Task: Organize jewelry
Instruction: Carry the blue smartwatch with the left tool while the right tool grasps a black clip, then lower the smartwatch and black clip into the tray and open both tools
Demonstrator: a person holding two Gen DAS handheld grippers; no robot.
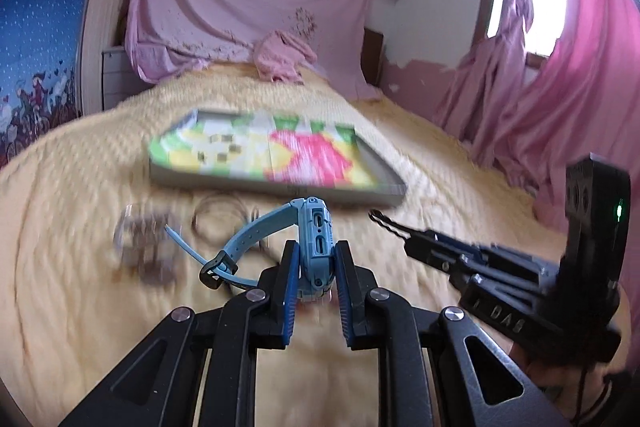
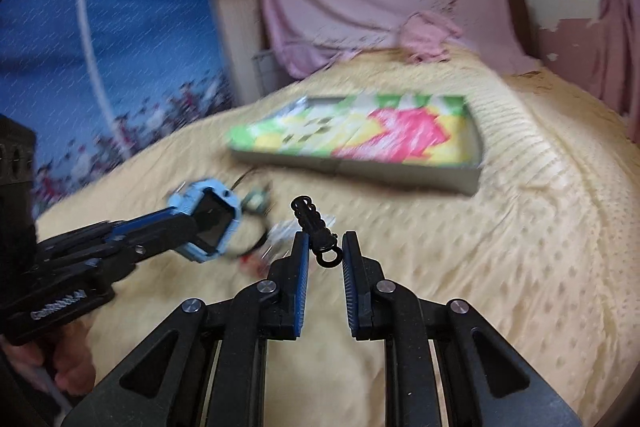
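- Carrying both pieces to the tray (image 1: 276, 187) at twelve o'clock: keep the left gripper (image 1: 316, 259) clenched on the blue watch (image 1: 316, 239) and the right gripper (image 2: 325, 247) pinching the black hair clip (image 2: 314, 227).
- Tray interior looks blurred; contents unclear. Other trinkets lie on the bedspread (image 1: 80, 307).

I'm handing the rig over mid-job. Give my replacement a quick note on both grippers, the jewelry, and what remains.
Left gripper: jaws shut on the light-blue plastic smartwatch, lifted off the bed.
Right gripper: jaws hold a small black beaded hair tie, also lifted.
Shallow box with a green, yellow and pink patterned lining: ahead on the yellow textured bedspread.
Done: both pieces picked up.
Left: set them in the box; blurred pieces remain on the bedspread.
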